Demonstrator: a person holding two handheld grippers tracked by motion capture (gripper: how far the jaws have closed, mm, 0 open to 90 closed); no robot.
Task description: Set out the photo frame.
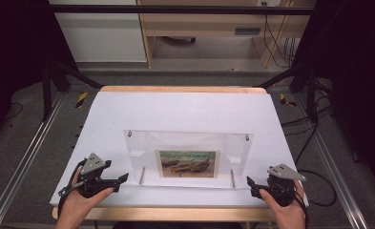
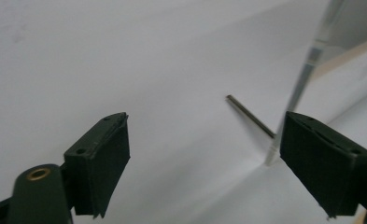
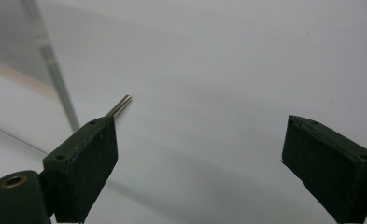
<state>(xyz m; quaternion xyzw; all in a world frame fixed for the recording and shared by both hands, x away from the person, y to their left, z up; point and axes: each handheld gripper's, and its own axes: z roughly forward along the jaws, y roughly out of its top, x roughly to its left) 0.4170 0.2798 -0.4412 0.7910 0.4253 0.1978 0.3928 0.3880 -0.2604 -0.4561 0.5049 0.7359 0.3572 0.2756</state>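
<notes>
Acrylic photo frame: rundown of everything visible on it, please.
The acrylic photo frame is a clear, rectangular panel standing roughly upright, wide side along the white table, near its front edge, midway between the two grippers. A small landscape-format picture of boats sits low in its centre. Two small metal fasteners mark the top corners; two thin metal rods stick out forward at the bottom, resting on the table as feet. Neither gripper touches it.
</notes>
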